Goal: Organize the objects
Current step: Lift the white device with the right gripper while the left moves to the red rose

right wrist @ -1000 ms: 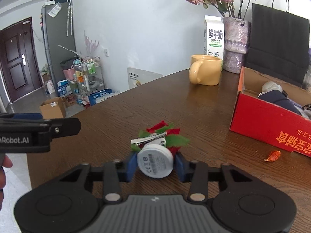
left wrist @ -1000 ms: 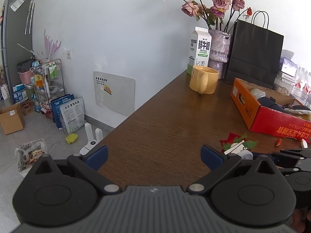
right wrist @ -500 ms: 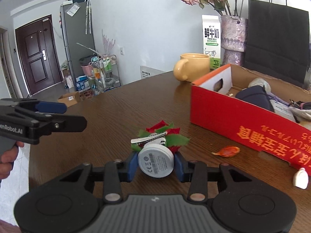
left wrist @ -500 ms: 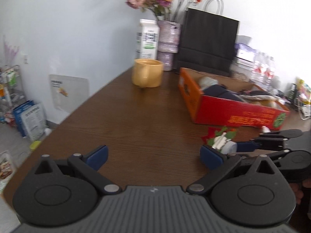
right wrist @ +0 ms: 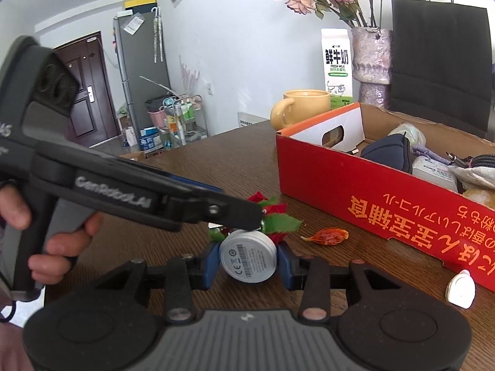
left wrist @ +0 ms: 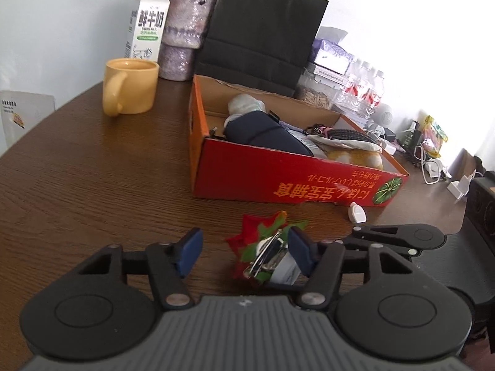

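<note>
Round white plastic disc with red-and-green flower hair clip, held over the brown wooden table [left wrist: 92, 170]

The round white plastic disc [right wrist: 247, 256] is clamped between the blue pads of the right gripper [right wrist: 247, 261], near the red cardboard box [right wrist: 355, 185]. The left gripper [left wrist: 244, 247], its jaws just narrowed to half width, is set around the red-and-green flower hair clip [left wrist: 263, 241]; only its right pad is seen against the clip.

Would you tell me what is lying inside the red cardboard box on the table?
Inside the red cardboard box lie a dark blue pouch, a pale crumpled bundle behind it, and a light cloth item with a black braided cord. Whatever lies under these is covered.
</note>
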